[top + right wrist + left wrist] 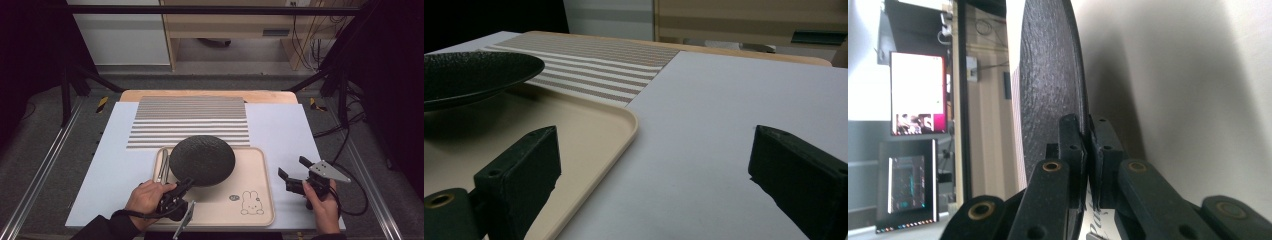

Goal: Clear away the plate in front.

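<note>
My left gripper [186, 184] fingers clamp the black plate's [202, 159] rim above the beige tray [255, 170]; my right gripper [294, 172] fingers gape empty.

plate [202, 159]: black, matt, rough pebbled skin
tray [250, 172]: beige plastic, smooth, faint sheen
mat [190, 120]: woven cloth, striped, at upper centre
table cover [285, 130]: pale, smooth, matt
table edge [210, 93]: wood
</note>
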{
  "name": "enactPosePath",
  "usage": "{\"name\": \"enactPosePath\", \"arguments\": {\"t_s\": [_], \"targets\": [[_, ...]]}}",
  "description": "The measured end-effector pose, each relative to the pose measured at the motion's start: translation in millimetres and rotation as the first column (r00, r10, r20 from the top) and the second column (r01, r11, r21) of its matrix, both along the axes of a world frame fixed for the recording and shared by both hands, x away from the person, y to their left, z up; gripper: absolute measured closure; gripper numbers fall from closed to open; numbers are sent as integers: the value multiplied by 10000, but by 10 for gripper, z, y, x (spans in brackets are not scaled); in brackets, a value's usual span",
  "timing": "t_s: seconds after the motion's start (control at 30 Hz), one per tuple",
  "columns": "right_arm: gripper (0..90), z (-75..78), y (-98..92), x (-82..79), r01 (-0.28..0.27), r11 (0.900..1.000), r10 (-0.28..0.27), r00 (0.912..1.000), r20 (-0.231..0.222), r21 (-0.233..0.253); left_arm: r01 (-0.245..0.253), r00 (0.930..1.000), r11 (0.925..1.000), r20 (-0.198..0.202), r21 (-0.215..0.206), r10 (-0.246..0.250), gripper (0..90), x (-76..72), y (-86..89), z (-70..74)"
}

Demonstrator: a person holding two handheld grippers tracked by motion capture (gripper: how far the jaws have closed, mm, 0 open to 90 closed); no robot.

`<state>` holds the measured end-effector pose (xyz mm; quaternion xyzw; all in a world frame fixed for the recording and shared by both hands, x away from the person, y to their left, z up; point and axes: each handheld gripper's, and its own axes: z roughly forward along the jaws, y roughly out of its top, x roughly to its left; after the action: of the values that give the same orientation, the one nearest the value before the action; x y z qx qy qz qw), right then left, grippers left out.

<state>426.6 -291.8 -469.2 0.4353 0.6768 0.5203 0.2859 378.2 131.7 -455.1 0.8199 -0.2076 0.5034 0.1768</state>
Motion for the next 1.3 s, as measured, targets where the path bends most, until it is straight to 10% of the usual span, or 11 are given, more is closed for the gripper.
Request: {"name": "enactPosePath", "arguments": {"t_s": [1.3], "targets": [[67, -5, 6, 2, -10, 10000, 10, 10000, -76, -7, 363, 9973, 9992, -639, 194, -349, 869, -238, -23, -196]]}}
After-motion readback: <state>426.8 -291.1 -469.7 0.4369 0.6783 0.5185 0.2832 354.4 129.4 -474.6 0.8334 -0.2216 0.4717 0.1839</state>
